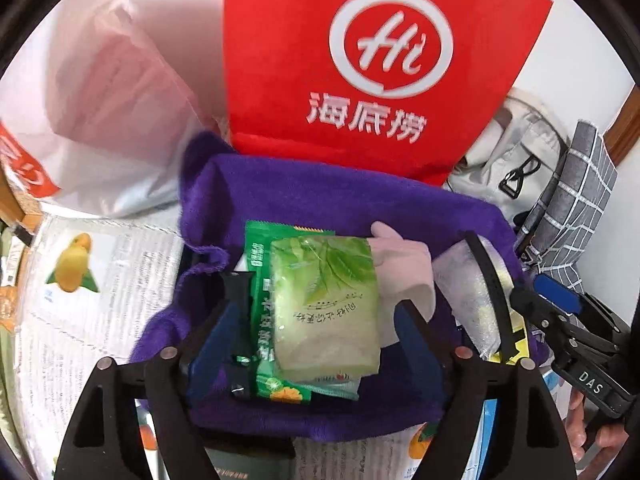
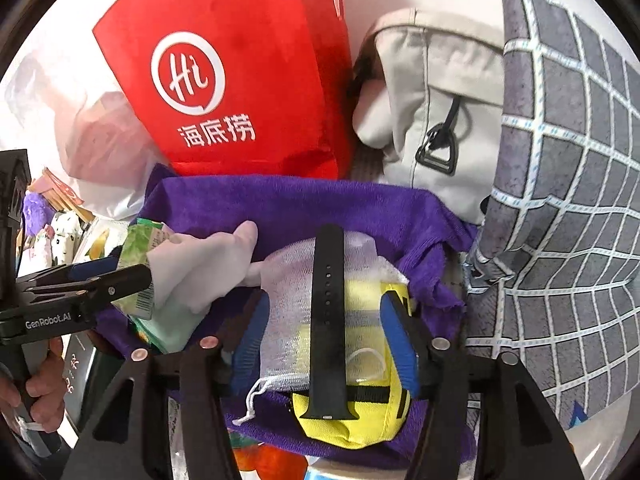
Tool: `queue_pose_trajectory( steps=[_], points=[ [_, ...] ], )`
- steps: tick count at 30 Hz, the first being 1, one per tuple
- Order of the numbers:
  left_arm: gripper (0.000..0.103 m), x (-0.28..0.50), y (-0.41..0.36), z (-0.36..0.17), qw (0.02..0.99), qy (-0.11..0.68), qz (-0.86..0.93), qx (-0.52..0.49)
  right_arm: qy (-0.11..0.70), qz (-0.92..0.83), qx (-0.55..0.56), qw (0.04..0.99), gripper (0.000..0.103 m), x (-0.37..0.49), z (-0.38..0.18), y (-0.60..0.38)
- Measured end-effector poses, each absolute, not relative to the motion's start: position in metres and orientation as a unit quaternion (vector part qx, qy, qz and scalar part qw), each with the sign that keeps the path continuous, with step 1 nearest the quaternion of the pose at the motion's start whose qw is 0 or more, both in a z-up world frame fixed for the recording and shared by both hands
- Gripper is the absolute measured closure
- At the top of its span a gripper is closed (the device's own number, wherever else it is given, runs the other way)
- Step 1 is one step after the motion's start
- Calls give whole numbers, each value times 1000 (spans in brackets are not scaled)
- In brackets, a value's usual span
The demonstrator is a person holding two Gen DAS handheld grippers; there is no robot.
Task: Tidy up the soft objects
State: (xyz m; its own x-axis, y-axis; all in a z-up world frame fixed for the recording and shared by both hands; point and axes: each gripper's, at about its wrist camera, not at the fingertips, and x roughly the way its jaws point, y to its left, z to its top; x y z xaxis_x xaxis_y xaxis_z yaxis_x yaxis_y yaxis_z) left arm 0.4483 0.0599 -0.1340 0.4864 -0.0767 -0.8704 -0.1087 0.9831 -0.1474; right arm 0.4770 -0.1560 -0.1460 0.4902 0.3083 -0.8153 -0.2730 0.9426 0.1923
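Note:
A purple towel (image 1: 320, 200) (image 2: 300, 204) lies spread on the surface. On it, in the left wrist view, lie a green tissue pack (image 1: 326, 304), a green snack packet (image 1: 262, 320), a black strap piece (image 1: 240, 308) and a pale pink cloth (image 1: 404, 268). My left gripper (image 1: 320, 320) is open around the green packs. In the right wrist view a white mesh bag (image 2: 288, 308), a yellow pouch (image 2: 360, 416) and a black watch strap (image 2: 326, 320) lie on the towel. My right gripper (image 2: 326, 320) is open around them.
A red paper bag (image 1: 360, 60) (image 2: 240, 80) stands behind the towel. A white plastic bag (image 1: 100, 100) is at the left, a beige backpack (image 2: 440, 120) and a grey checked cushion (image 2: 568, 200) at the right. Printed sheets (image 1: 100, 280) cover the surface.

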Motion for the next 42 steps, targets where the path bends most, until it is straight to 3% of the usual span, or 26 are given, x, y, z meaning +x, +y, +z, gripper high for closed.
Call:
queue_pose_trajectory(
  steps=[5, 18, 24, 30, 35, 42],
  points=[
    [20, 425, 62, -108, 868, 490, 21, -78, 451, 141, 39, 880, 25, 457, -120, -168],
    [15, 313, 61, -48, 881, 466, 17, -75, 446, 132, 45, 884, 24, 346, -62, -188],
    [13, 250, 52, -25, 886, 454, 3, -93, 431, 108, 35, 895, 6, 273, -39, -195],
    [12, 183, 32, -15, 898, 435, -6, -65, 402, 84, 44, 911, 0, 201, -20, -209],
    [4, 129, 18, -2, 914, 405, 6, -37, 393, 62, 44, 916, 0, 156, -15, -218],
    [3, 77, 3, 12, 927, 375, 21, -12, 395, 52, 37, 917, 0, 109, -9, -222]
  ],
)
